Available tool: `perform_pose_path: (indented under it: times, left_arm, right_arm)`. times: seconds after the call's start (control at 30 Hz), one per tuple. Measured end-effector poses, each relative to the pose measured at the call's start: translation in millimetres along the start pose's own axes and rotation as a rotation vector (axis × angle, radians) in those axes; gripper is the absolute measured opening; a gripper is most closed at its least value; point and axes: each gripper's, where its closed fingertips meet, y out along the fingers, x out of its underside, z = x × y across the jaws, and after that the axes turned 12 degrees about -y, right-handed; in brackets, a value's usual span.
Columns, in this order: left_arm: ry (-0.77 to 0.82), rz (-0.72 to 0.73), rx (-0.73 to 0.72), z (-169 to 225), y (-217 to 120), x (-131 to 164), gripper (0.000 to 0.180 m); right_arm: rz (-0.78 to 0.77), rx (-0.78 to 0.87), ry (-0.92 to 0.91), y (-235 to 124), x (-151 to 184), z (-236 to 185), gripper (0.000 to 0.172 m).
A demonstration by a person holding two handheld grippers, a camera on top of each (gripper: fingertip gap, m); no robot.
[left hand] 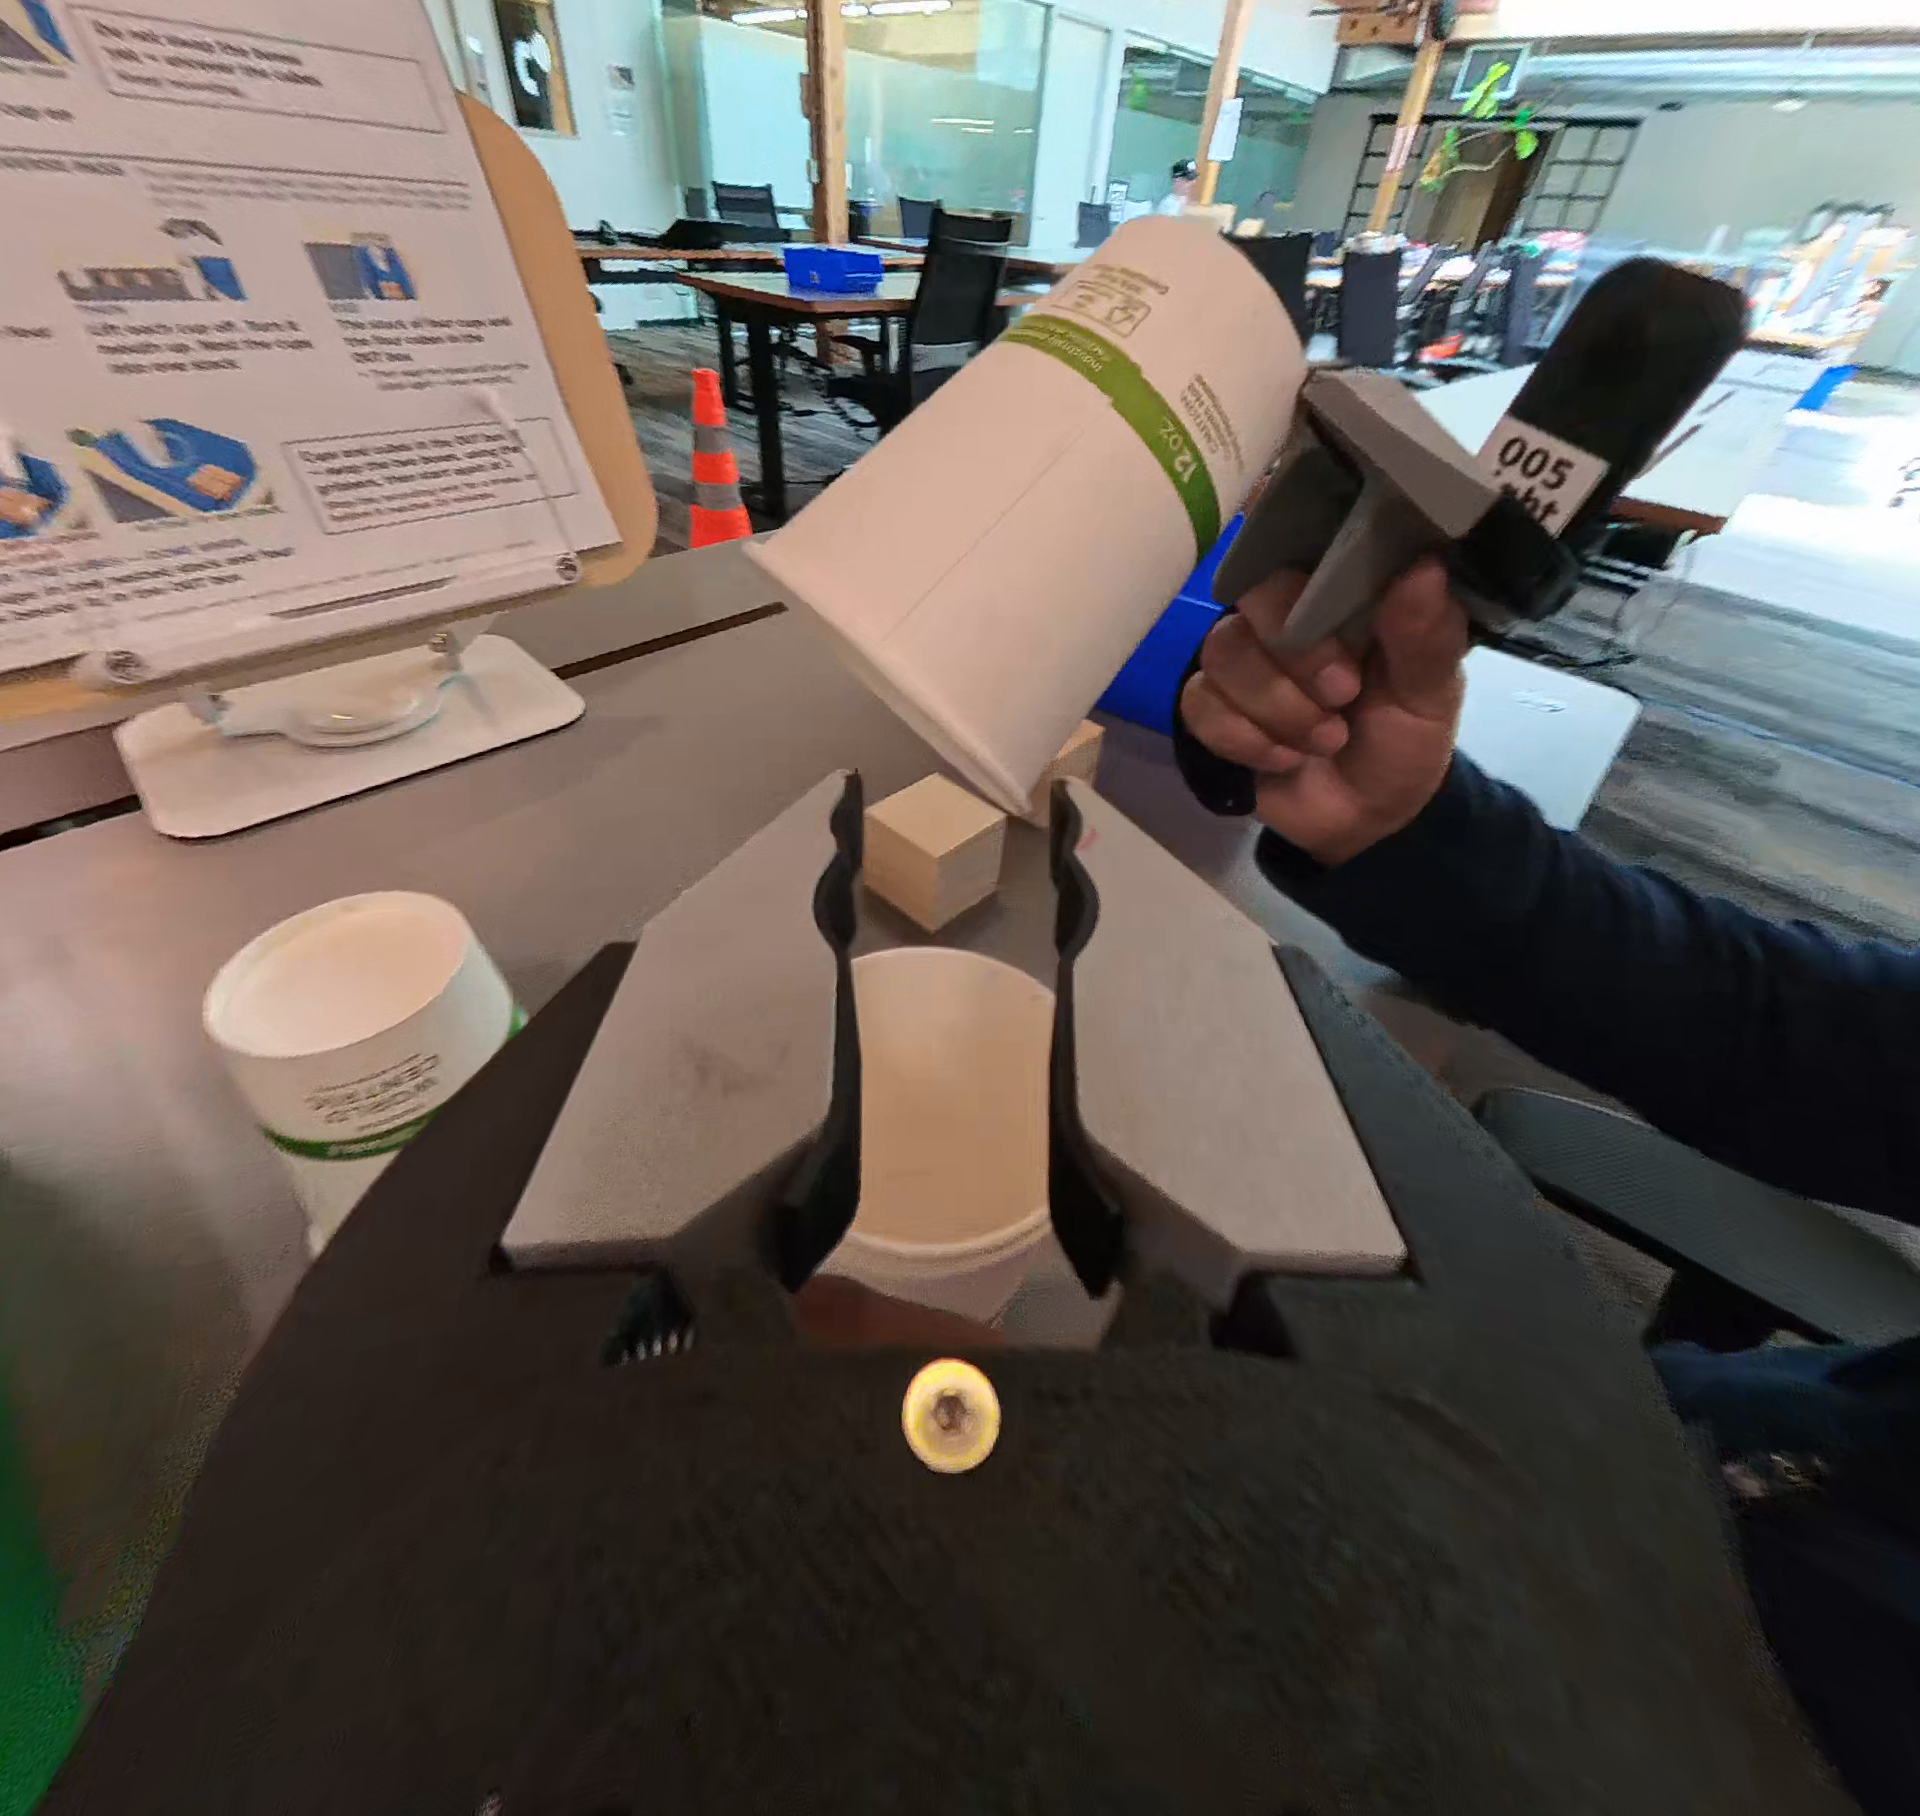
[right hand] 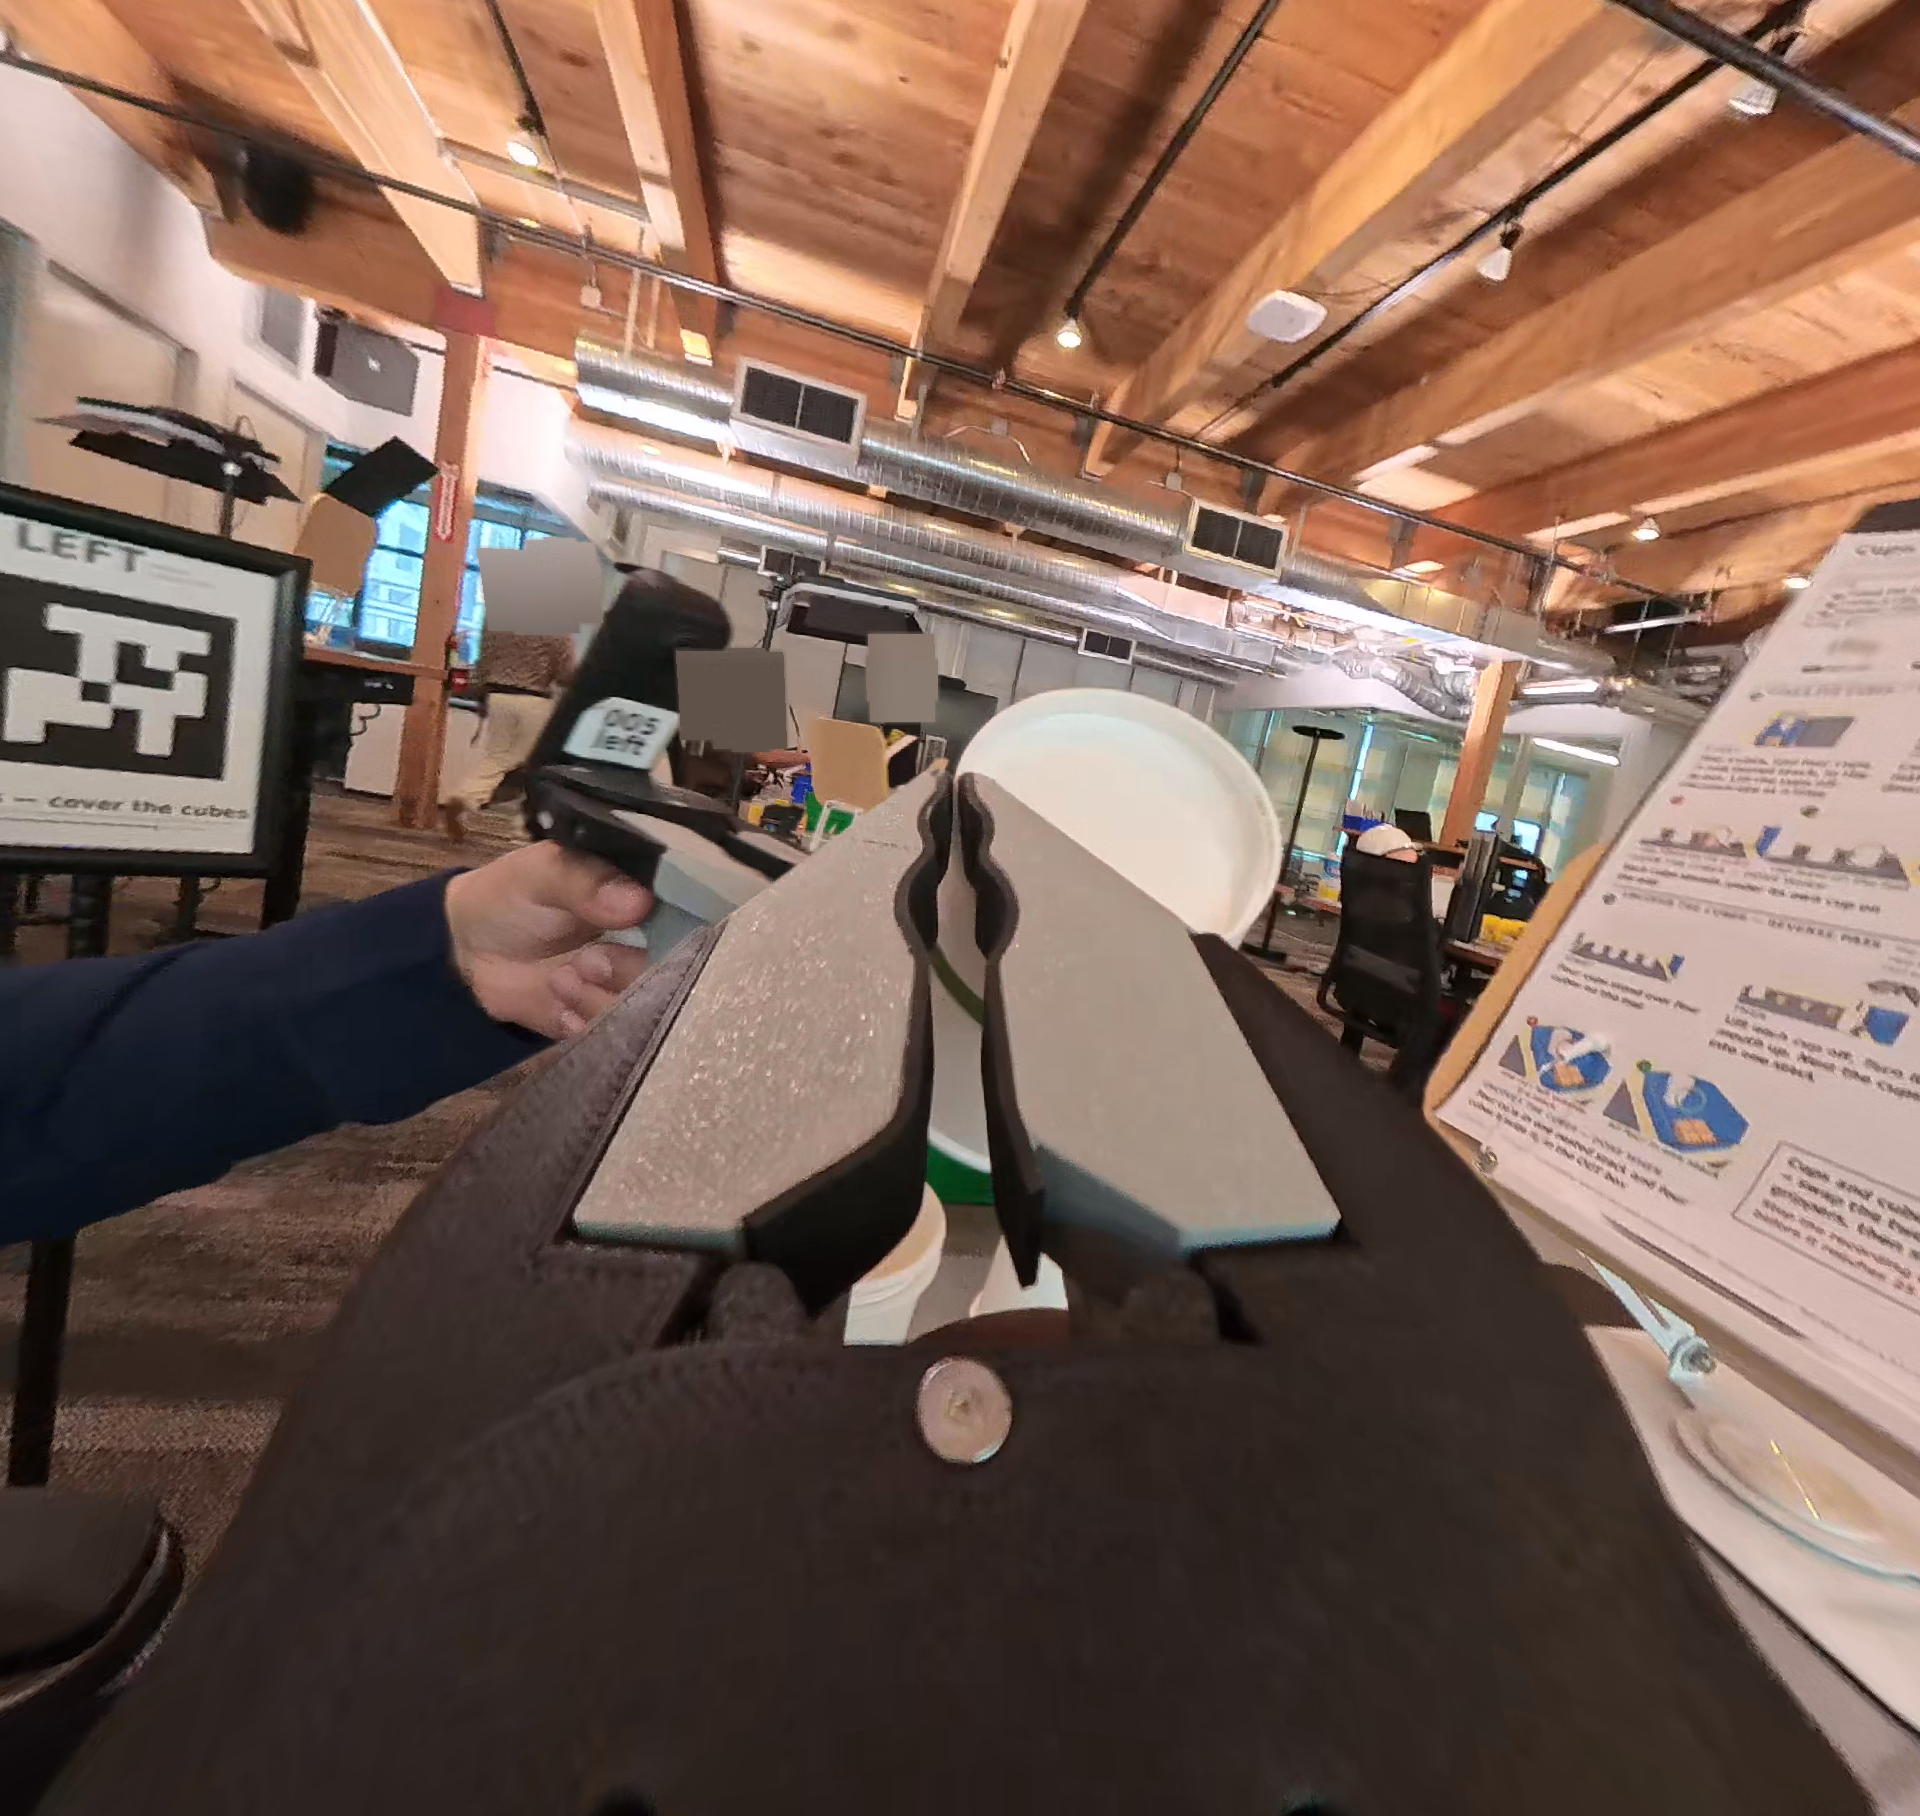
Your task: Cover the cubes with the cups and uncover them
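White paper cup, tapered and smooth, pinched by the closed right gripper; left gripper half-open, bare.

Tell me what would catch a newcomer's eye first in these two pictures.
The big white paper cup with a green band, held tilted in the air by the right gripper, which pinches its wall, hanging above two pale wooden cubes on the grey table. The nearer cube sits just beyond the left gripper, whose fingers stand apart over a mouth-up cup. Left of it stands an upside-down cup, and behind that an instruction sheet on a stand.
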Motion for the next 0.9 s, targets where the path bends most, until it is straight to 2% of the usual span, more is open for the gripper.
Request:
perform_pose_path:
  times: [0.1,0.17,0.27,0.4,0.5,0.63,0.7,0.9]
  left_arm:
    - [-0.052,-0.009,0.101,12.5,7.7,-2.0,0.038]
    - [-0.074,0.007,0.119,14.1,9.3,-5.9,0.042]
    - [-0.071,-0.002,0.097,7.0,6.0,-8.1,0.027]
    - [-0.061,0.029,0.196,20.0,-19.6,-27.6,0.008]
    - [0.027,0.002,0.205,28.2,-40.1,-40.3,0.002]
    - [0.250,-0.195,0.083,23.9,-54.3,-34.0,0.001]
    - [0.322,-0.304,0.031,19.7,-59.5,-31.4,0.001]
    - [0.447,-0.554,0.014,29.5,-54.9,-12.5,0.001]
  right_arm:
    - [0.009,-0.049,-0.011,1.2,-2.7,-11.6,0.000]
    - [0.025,-0.095,0.017,2.2,-3.5,-19.3,0.000]
    - [0.027,-0.143,0.034,2.3,-2.3,-26.4,0.000]
    - [0.019,-0.180,0.087,0.5,3.3,-25.9,0.000]
    - [-0.058,-0.253,0.148,6.6,23.7,-36.5,0.000]
    - [-0.221,-0.294,0.206,13.8,61.2,-45.9,0.003]
    - [-0.231,-0.277,0.214,13.4,66.9,-41.2,0.003]
    - [-0.178,-0.182,0.304,7.3,65.5,-11.7,0.000]
